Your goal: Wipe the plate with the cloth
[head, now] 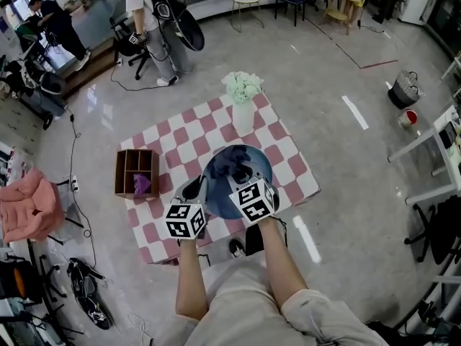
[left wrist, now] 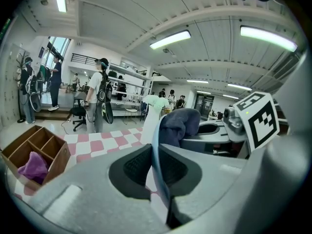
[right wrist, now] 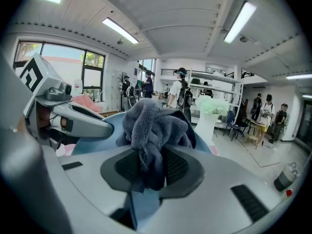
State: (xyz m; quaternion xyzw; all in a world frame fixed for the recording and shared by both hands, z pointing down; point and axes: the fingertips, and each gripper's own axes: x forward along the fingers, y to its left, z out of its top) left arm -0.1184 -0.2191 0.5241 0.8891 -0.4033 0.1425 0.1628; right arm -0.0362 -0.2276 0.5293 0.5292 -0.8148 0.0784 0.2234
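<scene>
Both clamp: left tongs [left wrist: 156,165] on the plate [head: 216,199] rim, right tongs [right wrist: 146,168] on the cloth [right wrist: 153,125] heaped upon it.

No text, number or brand can be read anywhere. The marker cube [head: 186,220] of the left gripper [left wrist: 155,167] and that of the right gripper [right wrist: 148,167] show only black-and-white square patterns.

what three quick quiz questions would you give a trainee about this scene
1. True or false: the left gripper is shut on the rim of the round blue plate.
2. What does the right gripper hold? A a yellow sponge; B the dark grey-blue cloth; C nothing.
3. Fill in: the rag in the brown wooden divided box is ____.

Key: 1 true; 2 B; 3 purple.
</scene>
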